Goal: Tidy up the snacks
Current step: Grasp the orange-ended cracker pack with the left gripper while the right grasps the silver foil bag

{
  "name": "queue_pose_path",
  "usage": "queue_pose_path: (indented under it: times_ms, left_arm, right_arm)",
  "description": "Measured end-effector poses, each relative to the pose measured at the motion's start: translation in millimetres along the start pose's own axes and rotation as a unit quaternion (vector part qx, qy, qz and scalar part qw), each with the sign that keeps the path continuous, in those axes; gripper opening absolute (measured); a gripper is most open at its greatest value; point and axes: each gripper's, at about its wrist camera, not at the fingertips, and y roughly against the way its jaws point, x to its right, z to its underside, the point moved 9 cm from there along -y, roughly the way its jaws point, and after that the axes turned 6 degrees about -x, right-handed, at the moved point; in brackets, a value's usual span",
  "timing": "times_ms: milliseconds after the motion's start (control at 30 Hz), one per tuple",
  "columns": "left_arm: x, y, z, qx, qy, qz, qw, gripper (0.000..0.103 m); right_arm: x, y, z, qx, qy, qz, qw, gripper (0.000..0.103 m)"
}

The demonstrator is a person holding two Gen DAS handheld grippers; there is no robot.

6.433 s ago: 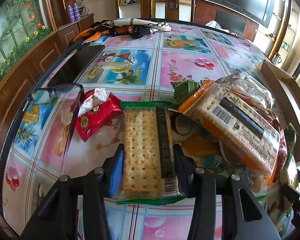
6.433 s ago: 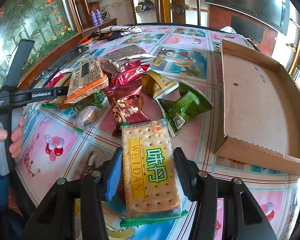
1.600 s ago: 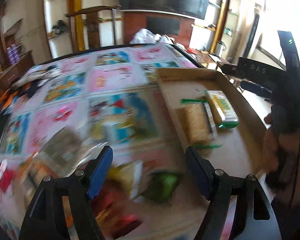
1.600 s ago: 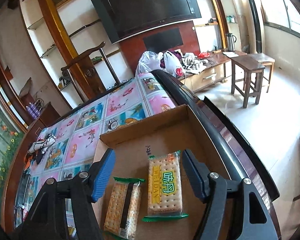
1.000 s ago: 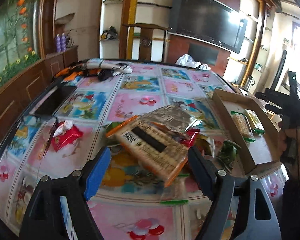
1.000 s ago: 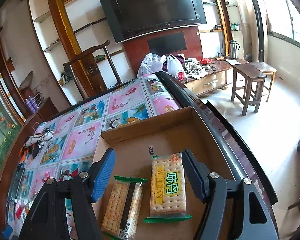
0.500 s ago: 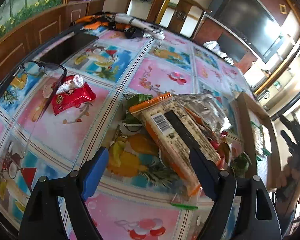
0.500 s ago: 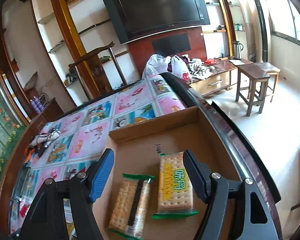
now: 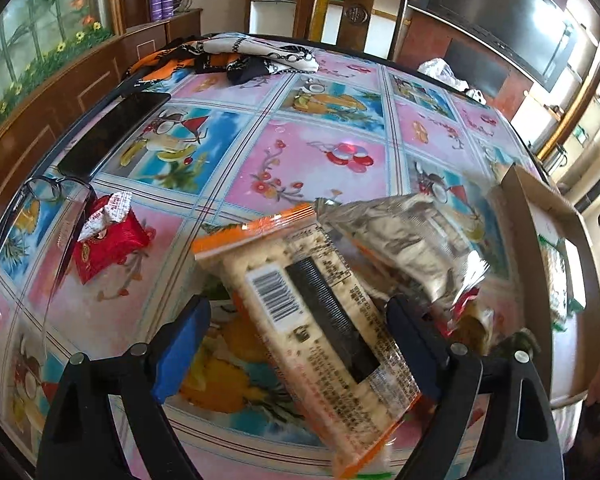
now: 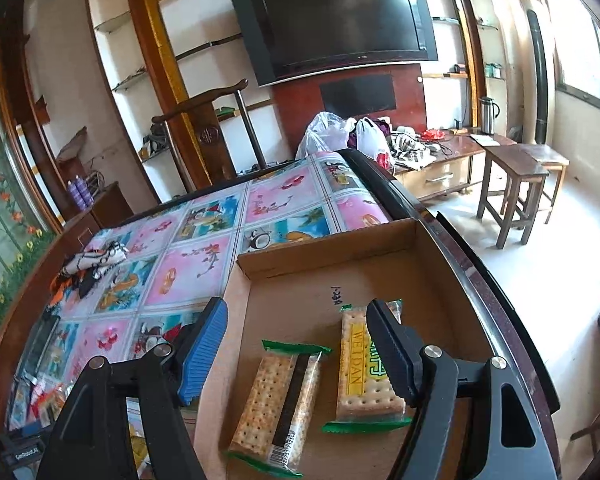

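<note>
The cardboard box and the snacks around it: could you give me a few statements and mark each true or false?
1. The cardboard box holds two cracker packs. True.
2. The left hand-held gripper is clamped on the orange-edged cracker pack. False: its jaws stand open either side, having just opened further.
3. The red snack packet lies in the box. False: it lies on the tablecloth.
4. The right hand-held gripper holds nothing. True.
5. Eyeglasses lie by the red packet. True.

Bright daylight from window (image 10: pixel 592 52) at right. Glare on glossy tablecloth (image 9: pixel 312 160) and television (image 9: pixel 540 20). Silver wrapper (image 9: pixel 404 236) motion-blurred. Strong fisheye bending, dark vignetted corners in both views.
</note>
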Motion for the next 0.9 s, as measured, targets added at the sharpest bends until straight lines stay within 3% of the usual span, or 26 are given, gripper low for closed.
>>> queue_pose_path:
  times_ms: [167,300,400,500,600,667,733,800,900]
  left_arm:
    - [-16.9,1.6,9.2,-0.002,-0.025,0.031,0.9992,0.089]
    - [-29.5,-1.2,9.4,-0.004,-0.044,0.06,0.9973,0.089]
    - [-34.2,-10.0,8.3,-0.014,-0.048,0.074,0.996,0.089]
    - [-33.3,-9.2,5.8,-0.002,-0.052,0.081,0.9954,0.089]
    - [-31.7,-8.5,5.5,0.005,-0.058,0.077,0.9953,0.087]
    - [-29.6,-6.3,5.9,0.01,-0.064,0.082,0.9946,0.07]
    - [-27.1,-4.2,6.2,0.016,-0.073,0.081,0.9939,0.061]
    - [-26.1,-5.7,7.8,0.015,-0.082,0.072,0.994,0.057]
    - [-26.8,-5.5,8.4,0.014,-0.081,0.077,0.9936,0.055]
  right_arm:
    - [-11.0,0.3,2.9,0.0,0.021,-0.006,1.0,0.076]
    - [-39.7,1.8,10.9,-0.015,0.056,-0.052,0.997,0.076]
    - [-78.3,-2.2,25.3,-0.038,0.103,-0.099,0.989,0.083]
    - [-125.0,-10.1,48.3,-0.081,0.129,-0.164,0.975,0.084]
    - [-164.9,-14.2,65.9,-0.111,0.155,-0.19,0.963,0.084]
    - [-191.6,-17.3,77.3,-0.119,0.189,-0.187,0.957,0.086]
    - [-211.9,-24.5,86.6,-0.121,0.23,-0.157,0.953,0.091]
    - [-220.3,-29.3,90.9,-0.126,0.246,-0.149,0.949,0.092]
    - [-248.2,-50.7,112.5,-0.151,0.289,-0.143,0.935,0.092]
